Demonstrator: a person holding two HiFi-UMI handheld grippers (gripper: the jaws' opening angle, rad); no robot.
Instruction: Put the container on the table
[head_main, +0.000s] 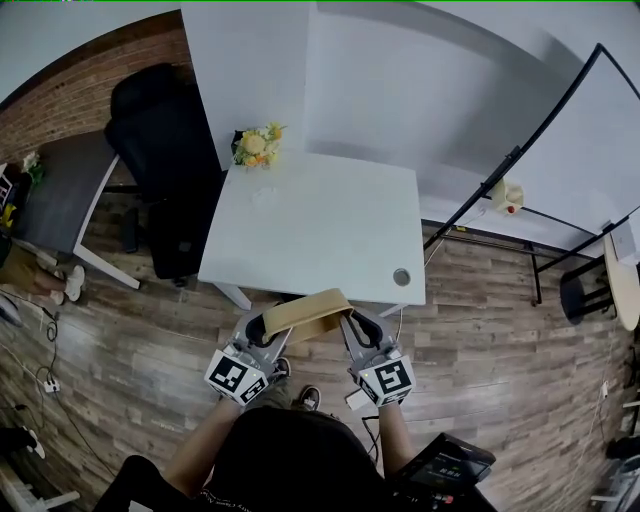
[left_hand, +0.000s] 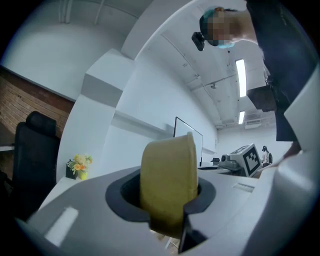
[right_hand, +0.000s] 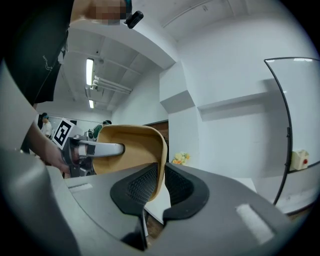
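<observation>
Nearest, at the bottom centre of the head view: the person (head_main: 290, 460) in dark clothing, both forearms reaching up the frame over a wooden floor (head_main: 150, 340).

Lower centre: left gripper (head_main: 262, 328) and right gripper (head_main: 352, 322), each with a marker cube at its rear, level with one another and pointing toward the table.

Between them: the tan container (head_main: 305, 312), open and shallow, carried in the air by its two ends. The left gripper is clamped over the container's left end, which fills the gap between its jaws in the left gripper view. The right gripper is pinched on the thin wall at the right end; in the right gripper view the ribbed pads press that wall from both sides.

Position of the container: at the near edge of the white table (head_main: 320, 225). Its far rim overlaps that edge in the picture, and it is not set down on the top.

Middle of the frame: the table top, with a round hole (head_main: 402, 276) near its near right corner and a small bunch of flowers (head_main: 256, 145) at its far left corner.

Upper left: a black chair (head_main: 160, 140) just beside the table, a grey table (head_main: 55, 190) beyond it, and a brick wall (head_main: 80, 90).

Right: a black frame (head_main: 520, 160) leaning against the white wall.
</observation>
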